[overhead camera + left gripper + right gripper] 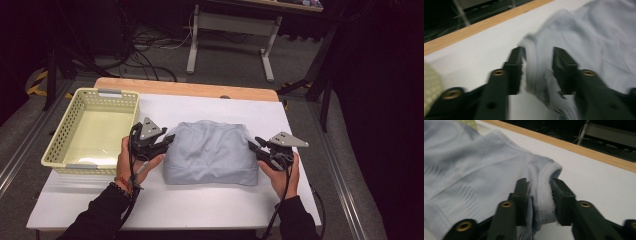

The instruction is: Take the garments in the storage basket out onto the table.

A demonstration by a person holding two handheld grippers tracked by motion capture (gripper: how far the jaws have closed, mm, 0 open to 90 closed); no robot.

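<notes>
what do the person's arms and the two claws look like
Both arms wear black sleeves, with a dark bead bracelet on the left wrist. The left claw and right claw are black with brass-coloured screws, each topped by a grey three-cornered plate and trailing a black cable.

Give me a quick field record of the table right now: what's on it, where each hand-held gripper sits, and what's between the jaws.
work surface: white table with a wooden far edge
garment: light blue folded cloth in the middle of the table
basket: pale yellow basket, left of the cloth, nothing seen inside
left hand-held gripper: at the cloth's left edge, cloth fold between its jaws; a gap shows beside the left jaw
right hand-held gripper: at the cloth's right edge, ribbed hem between its jaws
grip firmness: cannot tell
</notes>
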